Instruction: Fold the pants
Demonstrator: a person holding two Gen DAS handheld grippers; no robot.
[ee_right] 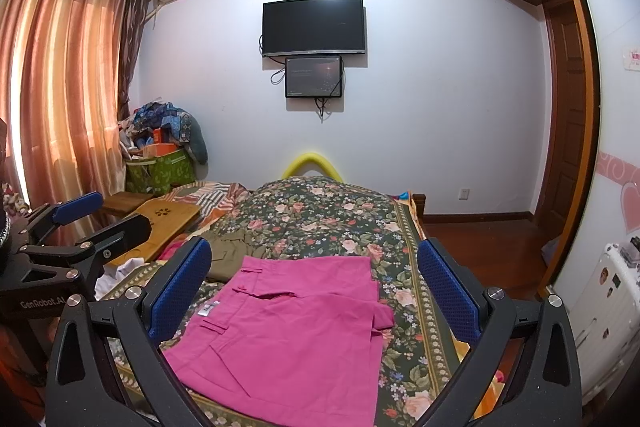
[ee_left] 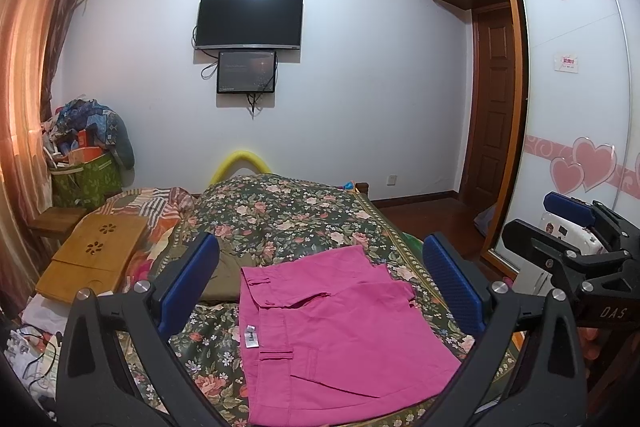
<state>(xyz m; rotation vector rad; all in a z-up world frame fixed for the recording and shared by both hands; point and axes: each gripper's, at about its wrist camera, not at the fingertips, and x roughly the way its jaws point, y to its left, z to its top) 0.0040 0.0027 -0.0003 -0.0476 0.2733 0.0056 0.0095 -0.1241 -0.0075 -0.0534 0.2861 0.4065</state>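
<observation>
Pink pants folded flat on floral bedspread; right gripper fingers spread, empty.

The pink pants run off the bottom edge in both views; their lower part is unseen. An olive garment is partly covered by them. The label's print is too small to read
</observation>
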